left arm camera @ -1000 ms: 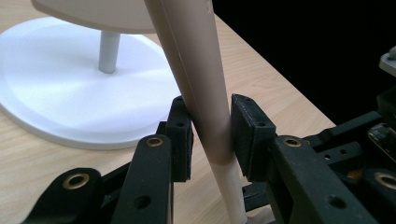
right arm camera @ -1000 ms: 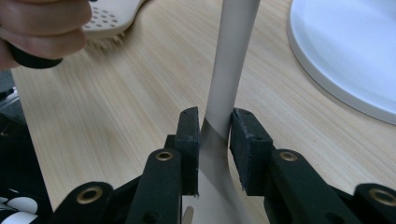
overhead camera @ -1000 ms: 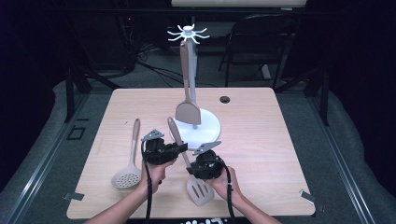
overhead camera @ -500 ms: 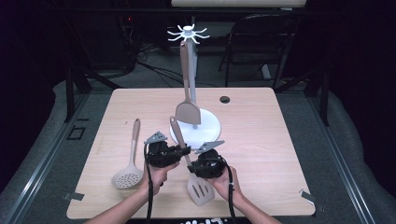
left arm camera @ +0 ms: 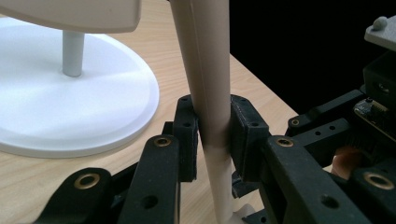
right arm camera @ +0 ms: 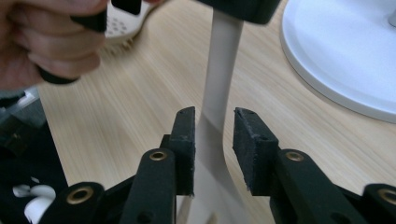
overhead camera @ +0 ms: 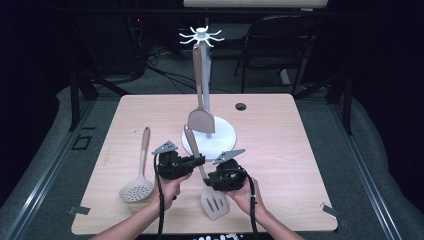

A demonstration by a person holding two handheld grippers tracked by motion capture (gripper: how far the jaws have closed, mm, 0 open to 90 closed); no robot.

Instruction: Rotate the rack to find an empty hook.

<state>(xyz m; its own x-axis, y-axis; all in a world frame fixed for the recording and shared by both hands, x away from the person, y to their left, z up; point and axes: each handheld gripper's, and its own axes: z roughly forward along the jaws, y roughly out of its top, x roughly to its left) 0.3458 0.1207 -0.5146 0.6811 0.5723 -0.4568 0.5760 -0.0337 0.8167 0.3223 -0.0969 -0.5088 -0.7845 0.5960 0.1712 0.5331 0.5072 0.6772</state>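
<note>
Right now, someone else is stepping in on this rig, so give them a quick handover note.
Left gripper: shut on the slotted spatula's handle.
Right gripper: jaws either side of the same handle lower down, a gap on one side; grip unclear.
Slotted spatula: tilted, head near the table's front edge.
Solid spatula: already hanging on the white rack.
Skimmer: lying flat on the table, left.
Likely left: hang the slotted spatula, then the skimmer.

Spatula changed hands
The left gripper (overhead camera: 196, 161) closed on the slotted spatula's (overhead camera: 214, 202) handle, and the right gripper (right arm camera: 213, 128) loosened, its jaws parting.
</note>
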